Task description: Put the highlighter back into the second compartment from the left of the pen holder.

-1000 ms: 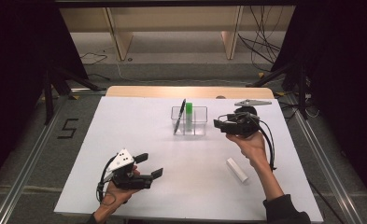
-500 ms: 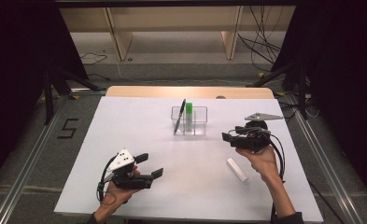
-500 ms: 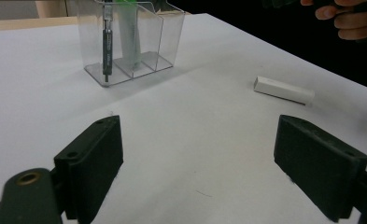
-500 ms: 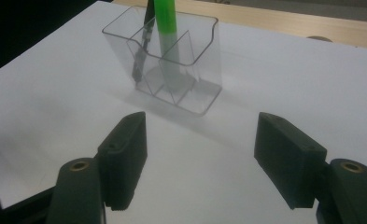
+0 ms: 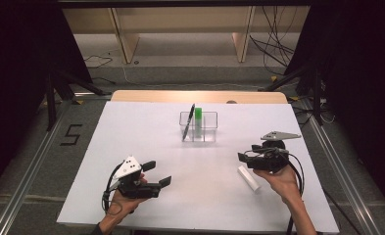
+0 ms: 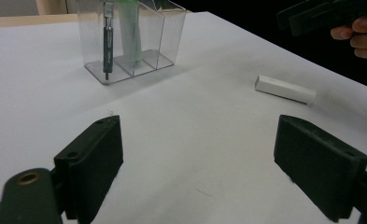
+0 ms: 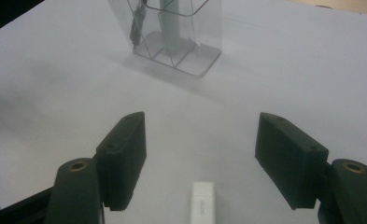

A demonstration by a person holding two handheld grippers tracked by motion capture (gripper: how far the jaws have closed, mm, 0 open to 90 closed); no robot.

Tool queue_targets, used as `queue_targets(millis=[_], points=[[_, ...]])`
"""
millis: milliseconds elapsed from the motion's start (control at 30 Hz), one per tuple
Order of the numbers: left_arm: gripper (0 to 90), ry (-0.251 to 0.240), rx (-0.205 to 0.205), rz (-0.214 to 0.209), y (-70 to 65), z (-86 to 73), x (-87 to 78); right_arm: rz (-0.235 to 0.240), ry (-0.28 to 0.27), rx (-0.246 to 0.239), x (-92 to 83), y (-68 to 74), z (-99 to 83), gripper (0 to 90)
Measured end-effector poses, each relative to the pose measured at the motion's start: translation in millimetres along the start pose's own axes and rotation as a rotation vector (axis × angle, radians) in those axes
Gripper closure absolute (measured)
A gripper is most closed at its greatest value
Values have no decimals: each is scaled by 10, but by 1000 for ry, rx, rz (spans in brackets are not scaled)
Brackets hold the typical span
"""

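A clear three-compartment organizer stands at the middle of the white table top. A black pen leans in its left compartment and a green marker stands in the middle one. A white bar lies flat at the near right. My right gripper hovers open just above the bar's far end, pointing left; in the right gripper view the bar lies low between the spread jaws of my right gripper. My left gripper rests open and empty at the near left.
The left gripper view looks past its open jaws to the organizer, the white bar and the right gripper held in a hand. A wooden strip borders the table's far edge. Cables lie on the floor beyond.
The right gripper has moved from beside the organizer toward the near right and sunk a little, ending over the white bar. The left gripper has stayed put.
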State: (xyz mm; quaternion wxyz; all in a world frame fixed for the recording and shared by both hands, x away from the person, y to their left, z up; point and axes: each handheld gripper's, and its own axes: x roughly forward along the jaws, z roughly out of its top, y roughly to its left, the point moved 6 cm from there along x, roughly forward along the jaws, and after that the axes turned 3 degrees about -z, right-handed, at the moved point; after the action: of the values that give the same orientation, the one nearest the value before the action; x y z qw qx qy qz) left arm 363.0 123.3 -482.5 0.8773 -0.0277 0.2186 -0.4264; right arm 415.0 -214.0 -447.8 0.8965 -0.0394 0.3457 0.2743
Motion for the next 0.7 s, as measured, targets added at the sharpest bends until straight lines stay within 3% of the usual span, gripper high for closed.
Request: queue_targets(millis=[333, 700], points=[[152, -5, 4, 1, -1, 6, -3, -30, 60, -27, -6, -18, -167, 284], [152, -7, 4, 1, -3, 7, 1, -29, 151, -70, 9, -14, -276, 233]])
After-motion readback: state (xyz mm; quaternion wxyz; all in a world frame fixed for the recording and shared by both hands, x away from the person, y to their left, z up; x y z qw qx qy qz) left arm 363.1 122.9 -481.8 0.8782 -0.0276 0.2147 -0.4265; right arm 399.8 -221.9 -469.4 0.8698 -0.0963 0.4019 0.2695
